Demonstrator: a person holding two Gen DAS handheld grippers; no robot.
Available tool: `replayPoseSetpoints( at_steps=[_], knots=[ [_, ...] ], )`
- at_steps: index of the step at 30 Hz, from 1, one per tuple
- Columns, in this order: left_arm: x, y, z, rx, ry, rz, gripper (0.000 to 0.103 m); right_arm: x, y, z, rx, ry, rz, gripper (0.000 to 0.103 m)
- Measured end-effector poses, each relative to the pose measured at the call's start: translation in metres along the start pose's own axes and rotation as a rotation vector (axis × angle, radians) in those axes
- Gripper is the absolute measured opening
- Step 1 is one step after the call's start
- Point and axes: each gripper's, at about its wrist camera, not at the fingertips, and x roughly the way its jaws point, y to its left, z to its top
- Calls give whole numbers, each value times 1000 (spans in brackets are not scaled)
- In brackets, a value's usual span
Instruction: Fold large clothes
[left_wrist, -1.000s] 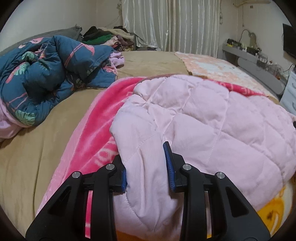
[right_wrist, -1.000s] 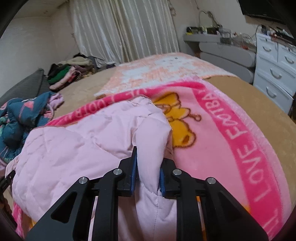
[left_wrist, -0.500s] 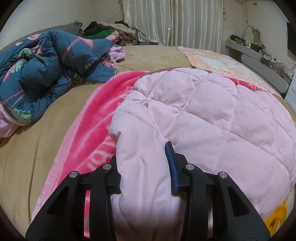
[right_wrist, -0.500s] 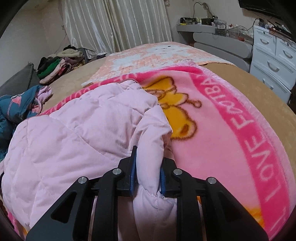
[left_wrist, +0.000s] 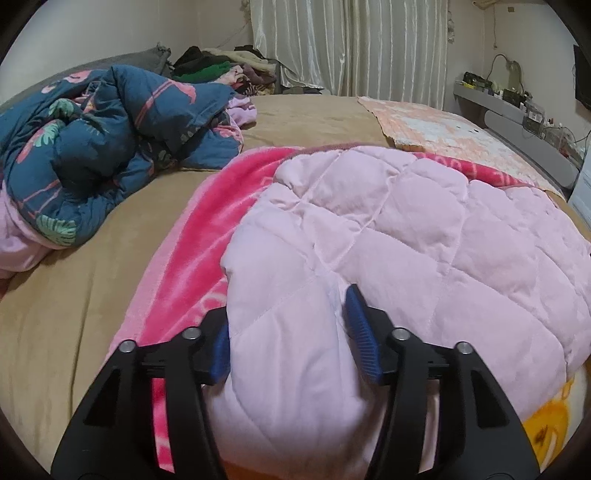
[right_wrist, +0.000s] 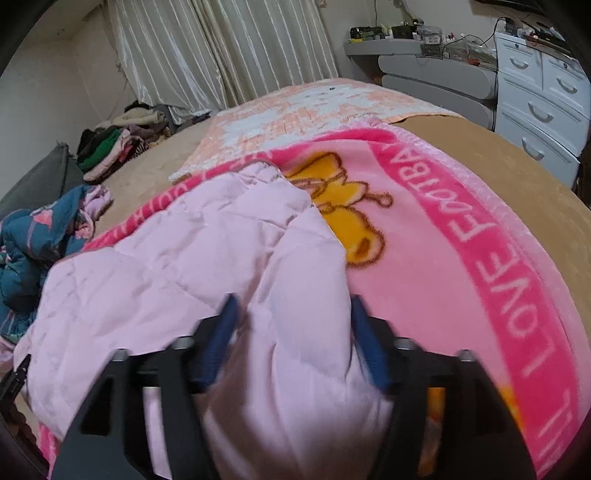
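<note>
A pale pink quilted jacket (left_wrist: 406, 236) lies folded on a bright pink fleece blanket (left_wrist: 192, 258) spread on the bed. My left gripper (left_wrist: 291, 332) is open, its blue pads apart on either side of the jacket's near left edge. In the right wrist view the jacket (right_wrist: 192, 266) fills the lower left, on the blanket (right_wrist: 461, 258) with a yellow bear print. My right gripper (right_wrist: 291, 328) is open, jaws wide apart around the jacket's near right edge, and blurred.
A rumpled navy floral duvet (left_wrist: 92, 155) lies at the left of the tan bed (left_wrist: 55, 314). A pile of clothes (left_wrist: 221, 70) sits by the curtains. A peach checked blanket (left_wrist: 450, 129) lies at the back right. A white dresser (right_wrist: 543, 99) stands to the right.
Both grippers have opened: the right one was pinched on the jacket's edge and now stands wide, and the left one has widened. The jacket has settled lower on the blanket.
</note>
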Motion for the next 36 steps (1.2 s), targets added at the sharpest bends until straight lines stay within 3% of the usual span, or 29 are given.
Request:
replayPoseSetpoints(
  at_steps=[6, 10, 14, 22, 28, 32, 36],
  knots=[
    [-25, 0, 6, 0, -38, -2, 71, -26, 15, -9, -37, -35, 52, 94],
    [-42, 3, 8, -20, -59, -25, 94, -47, 19, -14, -40, -65, 99, 98],
    [-54, 6, 6, -44, -60, -42, 94, -66, 23, -20, -47, -89, 128, 99],
    [-73, 5, -11, -23, -63, -7, 94, -101, 32, -39, -92, -127, 143, 99],
    [-84, 0, -26, -7, -53, -11, 94, -109, 26, -56, -67, -107, 144, 99],
    [-79, -2, -40, -20, -4, -28, 94, -106, 18, -69, -36, -74, 118, 99],
    [-60, 9, -56, -154, 102, -107, 94, -98, 4, -85, 18, -30, 91, 99]
  ],
)
